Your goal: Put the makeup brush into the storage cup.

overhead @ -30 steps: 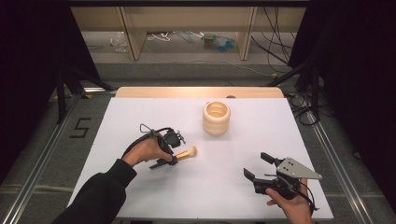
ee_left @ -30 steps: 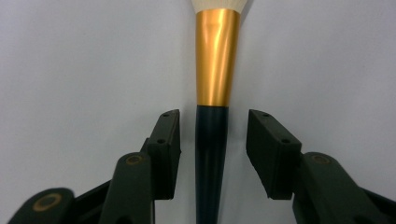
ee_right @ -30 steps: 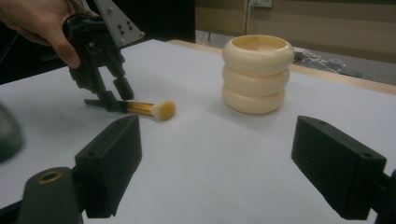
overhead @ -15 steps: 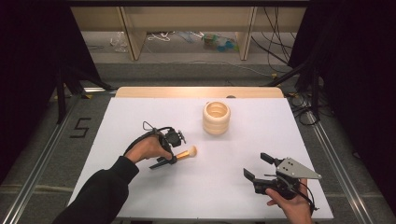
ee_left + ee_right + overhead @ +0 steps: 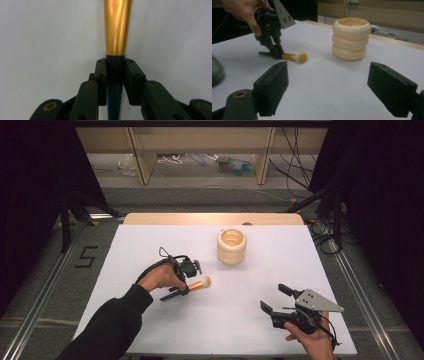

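Note:
A makeup brush (image 5: pixel 200 283) with a black handle, gold ferrule (image 5: pixel 117 27) and tan bristle head (image 5: pixel 300 57) lies nearly flat, low on the white table (image 5: pixel 150 240), left of centre. My left gripper (image 5: pixel 184 289) is shut on its black handle just behind the ferrule, with the jaws pressed on both sides (image 5: pixel 115 67). The head points right, toward a cream ribbed cup (image 5: pixel 231 246). From the right gripper view, the left gripper (image 5: pixel 276 53) comes down on the brush from above. My right gripper (image 5: pixel 274 298) hovers open near the front right edge, with nothing between its jaws (image 5: pixel 328 75).
The cream cup (image 5: pixel 351 37) stands upright at the back centre, looking hollow and open-topped. A wooden strip (image 5: pixel 210 218) borders the table's far edge. Shelving and cables (image 5: pixel 220 162) lie on the floor behind it.

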A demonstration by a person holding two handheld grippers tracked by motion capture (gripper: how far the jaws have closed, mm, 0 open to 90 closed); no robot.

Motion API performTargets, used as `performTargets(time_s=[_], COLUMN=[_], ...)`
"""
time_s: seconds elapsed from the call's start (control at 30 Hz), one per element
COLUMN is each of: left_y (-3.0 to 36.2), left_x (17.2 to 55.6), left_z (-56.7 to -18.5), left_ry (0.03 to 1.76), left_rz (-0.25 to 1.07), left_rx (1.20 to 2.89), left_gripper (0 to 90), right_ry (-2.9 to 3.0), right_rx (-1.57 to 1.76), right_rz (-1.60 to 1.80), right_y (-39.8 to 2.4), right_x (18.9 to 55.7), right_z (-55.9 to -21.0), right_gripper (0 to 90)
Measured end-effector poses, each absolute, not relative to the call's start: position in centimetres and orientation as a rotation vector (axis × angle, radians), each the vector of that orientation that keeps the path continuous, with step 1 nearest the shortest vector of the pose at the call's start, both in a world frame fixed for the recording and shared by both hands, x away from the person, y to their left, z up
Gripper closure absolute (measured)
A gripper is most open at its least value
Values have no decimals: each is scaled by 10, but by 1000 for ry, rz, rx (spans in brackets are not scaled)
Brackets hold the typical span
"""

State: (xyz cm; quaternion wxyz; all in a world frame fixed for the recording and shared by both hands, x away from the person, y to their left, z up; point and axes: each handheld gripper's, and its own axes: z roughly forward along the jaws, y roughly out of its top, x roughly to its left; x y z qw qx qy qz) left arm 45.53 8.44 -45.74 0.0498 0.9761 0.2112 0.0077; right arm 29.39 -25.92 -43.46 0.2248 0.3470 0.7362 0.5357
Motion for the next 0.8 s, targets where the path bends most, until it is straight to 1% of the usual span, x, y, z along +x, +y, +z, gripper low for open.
performTargets(time_s=[0.07, 0.13, 0.17, 0.27, 0.4, 0.5, 0.6, 0.8], left_y=[84, 85, 86, 87, 88, 88, 88, 93], left_x=[455, 455, 458, 459, 459, 457, 457, 457], left_z=[-457, -457, -457, -457, -457, -458, -457, -457], left_ry=[645, 688, 650, 659, 612, 615, 565, 564], left_rz=[24, -14, 2, -14, -14, -11, 1, 18], left_rx=[2972, 2965, 2971, 2960, 2970, 2960, 2975, 2948], left_gripper=[741, 741, 742, 743, 743, 744, 744, 745], right_ry=[2031, 2034, 2028, 2029, 2026, 2026, 2025, 2007], right_rx=[959, 959, 968, 956, 957, 959, 965, 963], right_rz=[1486, 1490, 1481, 1478, 1477, 1476, 1475, 1496], right_y=[-259, -259, -259, -259, -259, -260, -260, -259], right_x=[294, 295, 294, 294, 294, 294, 294, 295], right_z=[-435, -435, -435, -434, -434, -434, -435, -435], right_gripper=[182, 182, 187, 189, 189, 190, 191, 194])
